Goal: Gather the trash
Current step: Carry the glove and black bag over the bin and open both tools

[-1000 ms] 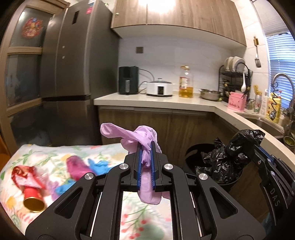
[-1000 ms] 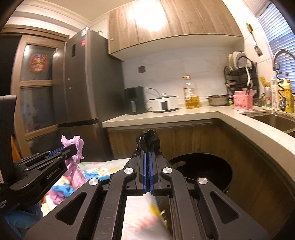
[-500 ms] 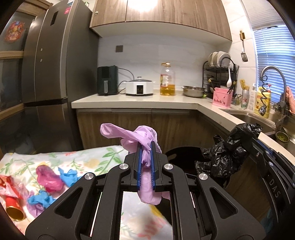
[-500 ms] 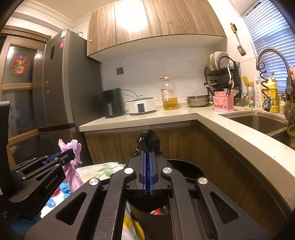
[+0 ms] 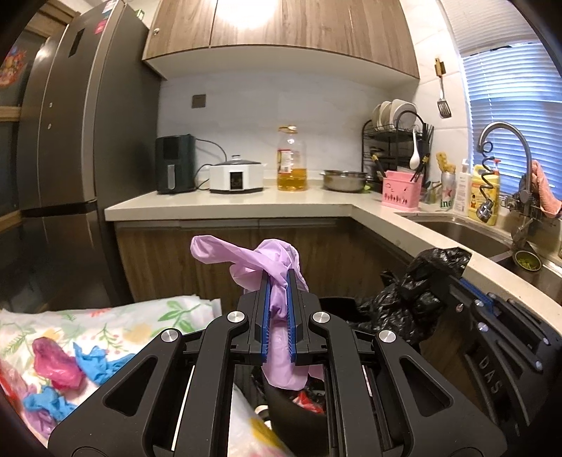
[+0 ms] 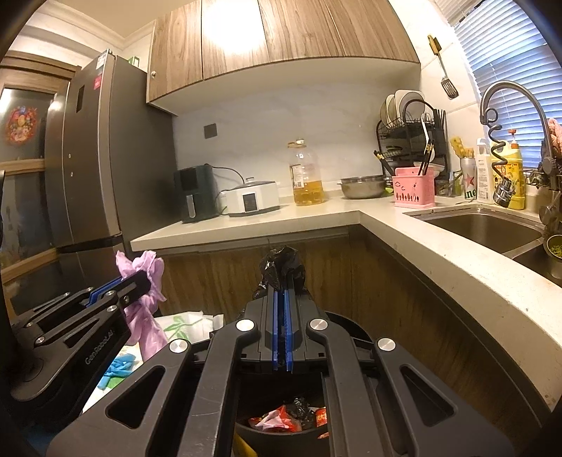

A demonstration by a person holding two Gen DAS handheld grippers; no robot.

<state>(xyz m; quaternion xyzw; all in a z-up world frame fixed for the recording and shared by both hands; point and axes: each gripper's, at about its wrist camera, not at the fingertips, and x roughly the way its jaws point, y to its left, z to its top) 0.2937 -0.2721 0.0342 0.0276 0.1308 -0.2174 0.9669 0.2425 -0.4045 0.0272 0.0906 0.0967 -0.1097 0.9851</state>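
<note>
Faintly, "GenRobot.AI" seemingly marks the left gripper; right gripper reads "DAS".

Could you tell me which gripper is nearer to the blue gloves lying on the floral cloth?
Left. The left gripper, holding the purple glove, is beside the blue gloves; the right gripper is over the bin.

- Lit warmly from above, with a blown-out glare patch on the wooden wall cabinets in both views.
- Cooler bluish daylight through the window blinds at right.
- Dim and shadowed at left around the fridge and under the countertop.
- Strongly bowed at the edges by the fisheye, with black vignette corners.
- Mid-ground sharp; soft and slightly smeared on the floral cloth at lower left.
</note>
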